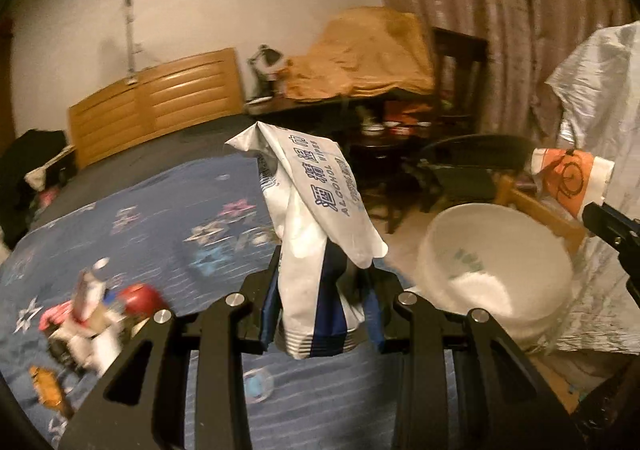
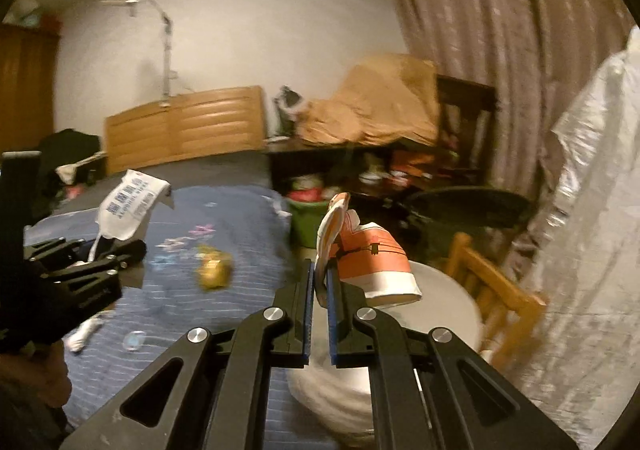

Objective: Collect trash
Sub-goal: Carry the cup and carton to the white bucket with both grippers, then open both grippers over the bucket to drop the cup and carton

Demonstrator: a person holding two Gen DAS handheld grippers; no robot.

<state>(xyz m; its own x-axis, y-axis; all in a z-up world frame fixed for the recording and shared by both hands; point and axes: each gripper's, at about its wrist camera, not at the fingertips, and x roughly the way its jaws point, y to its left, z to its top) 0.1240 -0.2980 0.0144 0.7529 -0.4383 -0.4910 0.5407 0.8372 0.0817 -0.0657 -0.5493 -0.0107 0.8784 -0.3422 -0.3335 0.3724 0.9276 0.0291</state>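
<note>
Left gripper (image 1: 320, 290): we have it clamped on the alcohol wipes packet (image 1: 316, 218), whose long axis rises up and away from the jaws.
Right gripper (image 2: 319, 286): we hold it pinched tight on the rim of the crushed orange paper cup (image 2: 372, 262).
Key relation: the white bin (image 1: 496, 262) lies below and right of the packet, directly under our cup; the right hand is nearer.
Leftover trash: more litter (image 1: 88, 314) lies on the bed (image 1: 192, 250), far left.
</note>
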